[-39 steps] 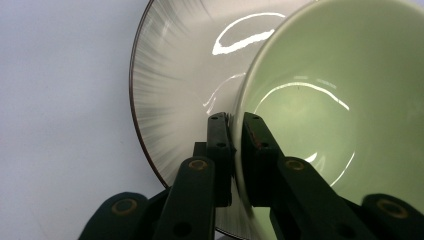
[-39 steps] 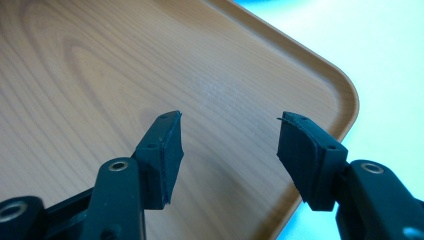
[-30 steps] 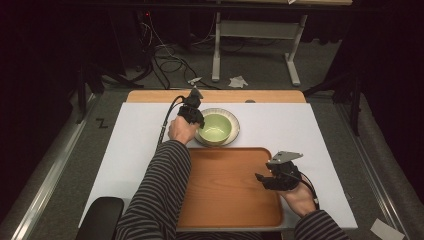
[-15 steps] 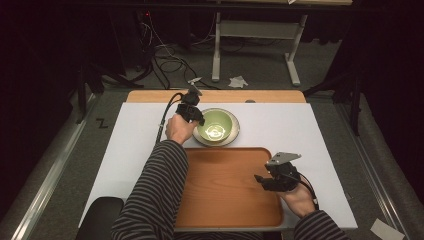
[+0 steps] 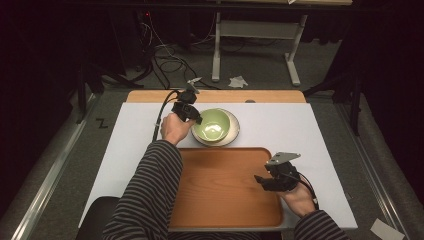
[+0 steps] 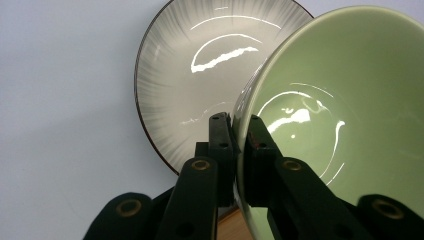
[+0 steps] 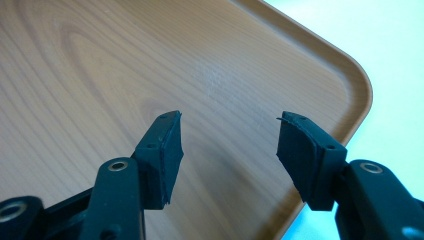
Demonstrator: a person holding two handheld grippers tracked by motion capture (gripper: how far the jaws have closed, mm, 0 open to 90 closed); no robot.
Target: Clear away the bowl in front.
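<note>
A pale green bowl (image 5: 212, 125) hangs tilted just above a grey-white streaked plate (image 5: 234, 138) at the far middle of the white table. My left gripper (image 5: 192, 116) is shut on the bowl's left rim. In the left gripper view its jaws pinch the bowl (image 6: 325, 100) at the rim, one pad inside and one outside, at my left gripper (image 6: 240, 130), with the plate (image 6: 200, 65) below and behind. My right gripper (image 5: 262, 179) hovers over the right part of the wooden tray (image 5: 220, 195). In the right gripper view my right gripper (image 7: 227, 145) stands open with nothing between its pads.
The tray (image 7: 100, 75) lies at the near middle of the white table top (image 5: 300, 125), with its right edge close to my right hand. A wooden strip (image 5: 270, 96) runs along the far edge. Cables and a metal frame (image 5: 250, 45) stand on the floor beyond.
My left hand has risen a little with the bowl, lifting it off the plate and tilting it. The right hand has kept still.
</note>
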